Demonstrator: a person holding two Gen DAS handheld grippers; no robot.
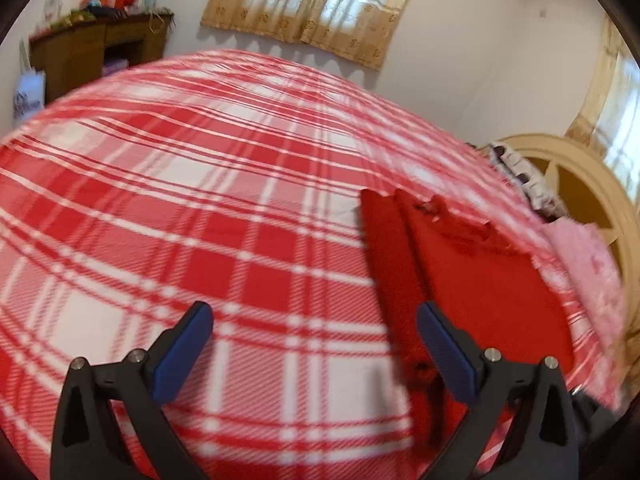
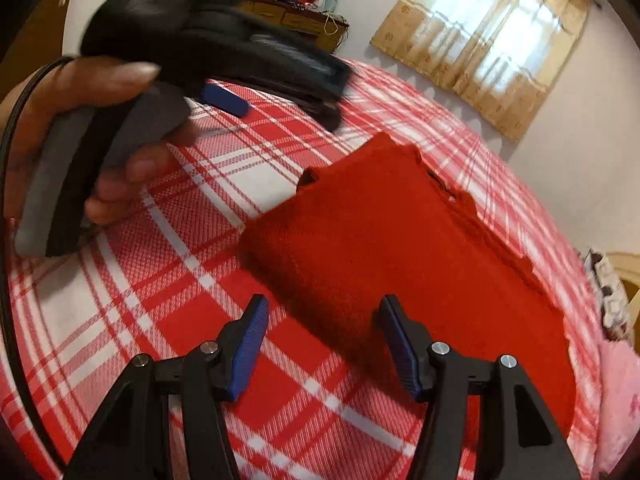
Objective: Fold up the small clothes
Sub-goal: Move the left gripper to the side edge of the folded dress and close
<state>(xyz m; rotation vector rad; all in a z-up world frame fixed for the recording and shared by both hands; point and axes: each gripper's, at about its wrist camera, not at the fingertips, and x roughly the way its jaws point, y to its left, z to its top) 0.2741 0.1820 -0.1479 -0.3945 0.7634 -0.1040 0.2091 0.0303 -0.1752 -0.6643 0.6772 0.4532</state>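
Note:
A red knitted garment lies flat on the red-and-white plaid bed sheet, with a folded edge facing my right gripper. My right gripper hovers open over the garment's near edge, nothing pressed between its blue pads. In the left wrist view the same garment lies to the right, a folded strip along its left side. My left gripper stands wide open above the bare sheet, its right finger over the garment's edge. In the right wrist view a hand holds the left gripper at upper left, showing one blue pad.
A dark wooden cabinet piled with clutter stands against the far wall. Beige curtains hang on the window. A cream headboard and pink bedding sit at the bed's right end. A black cable runs along the left.

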